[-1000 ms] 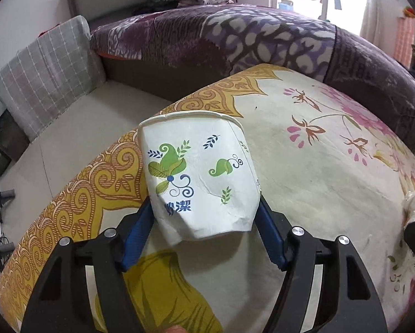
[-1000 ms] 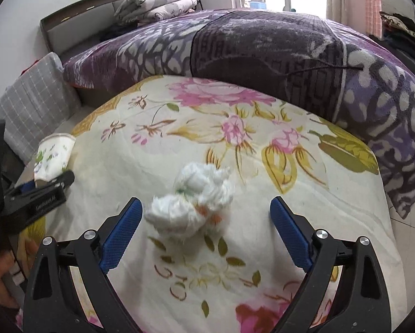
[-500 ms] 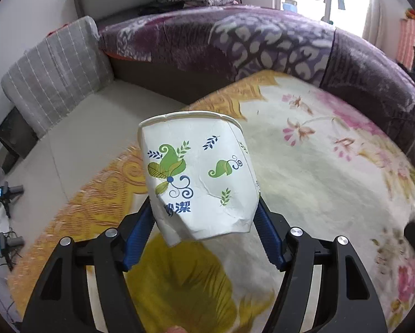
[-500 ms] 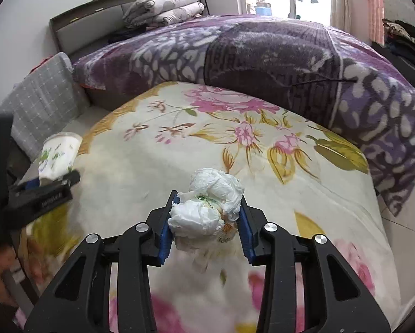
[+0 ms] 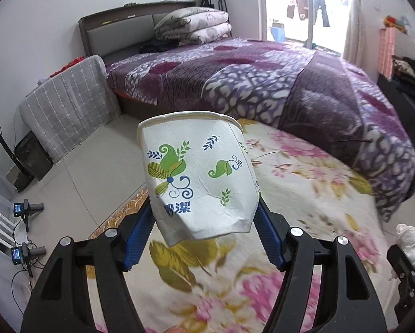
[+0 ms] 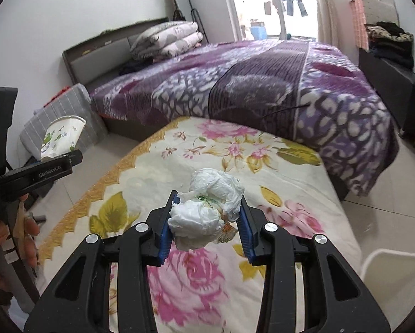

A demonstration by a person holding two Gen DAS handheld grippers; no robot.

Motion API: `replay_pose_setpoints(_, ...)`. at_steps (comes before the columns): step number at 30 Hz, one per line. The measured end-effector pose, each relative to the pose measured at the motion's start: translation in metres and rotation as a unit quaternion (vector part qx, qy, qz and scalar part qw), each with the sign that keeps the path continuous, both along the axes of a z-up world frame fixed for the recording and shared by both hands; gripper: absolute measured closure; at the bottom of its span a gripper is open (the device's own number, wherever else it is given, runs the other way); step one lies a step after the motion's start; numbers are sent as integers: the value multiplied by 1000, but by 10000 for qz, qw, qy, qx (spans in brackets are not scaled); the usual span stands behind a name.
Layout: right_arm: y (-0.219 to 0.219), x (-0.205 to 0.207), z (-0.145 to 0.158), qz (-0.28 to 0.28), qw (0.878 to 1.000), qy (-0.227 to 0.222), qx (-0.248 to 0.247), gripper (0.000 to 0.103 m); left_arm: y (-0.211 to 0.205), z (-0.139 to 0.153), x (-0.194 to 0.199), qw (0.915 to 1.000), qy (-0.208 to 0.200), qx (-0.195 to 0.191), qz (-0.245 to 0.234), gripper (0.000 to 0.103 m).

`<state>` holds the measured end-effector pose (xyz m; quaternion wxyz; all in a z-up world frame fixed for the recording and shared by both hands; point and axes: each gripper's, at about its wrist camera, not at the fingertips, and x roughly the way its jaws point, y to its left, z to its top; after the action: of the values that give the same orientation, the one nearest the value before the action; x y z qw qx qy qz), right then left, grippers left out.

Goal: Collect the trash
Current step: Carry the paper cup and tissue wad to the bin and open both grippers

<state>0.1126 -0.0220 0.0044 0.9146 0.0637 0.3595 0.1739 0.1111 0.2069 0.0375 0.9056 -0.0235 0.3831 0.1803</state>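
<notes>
The left tool pinches a crumpled paper cup near its base, blue pads pressed against both sides; the cup stands rim up, tilted a little, dented and creased, printed with green leaves and blue characters; it hangs in the air above the near edge of a floral blanket and the tiled floor; the right tool is closed on a wad of white tissue, the wad bulging above and in front of the blue pads, with a speck of green and orange in its folds; it too is held clear of the blanket; in the right view the cup shows at the left, gripped in the left tool, with the person's hand on the handle below; in the left view the tissue shows at the far right edge, well apart from the cup; beyond the blanket lies a bed under a purple quilt, with folded bedding stacked at its head; a grey checked cushion leans beside the bed on the floor; a white rim sits at the lower right of the right view, past the blanket's edge
</notes>
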Motion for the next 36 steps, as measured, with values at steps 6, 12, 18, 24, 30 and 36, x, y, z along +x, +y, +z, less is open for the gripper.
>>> replay_pose_setpoints(6, -36, -35, 19, -229, 9995, -103, 170, 65, -37, 19, -37, 9995, -158, -277, -73, 35)
replay_pose_setpoints(12, -75, -64, 23, -532, 9983, -203, 129, 65, -77, 15, -63, 9992, -233, -331, -50, 35)
replay_pose_setpoints(18, -108, -77, 13, -925, 9953, -264, 63, 65, -105, 3, -79, 9985, -361, -390, -89, 35)
replay_pose_setpoints(24, -146, -80, -13, -1434, 9896, -50, 69, 65, -135, -26, -81, 9985, -213, -390, -321, 35)
replay_pose_setpoints(30, -178, -82, -9, -1758, 9841, -142, 203, 65, -170, -20, -82, 9962, -452, -216, -713, 35)
replay_pose_setpoints(36, -218, -88, -9, -2215, 9745, -17, 359, 65, -197, -19, -78, 9938, -482, -326, -946, 34)
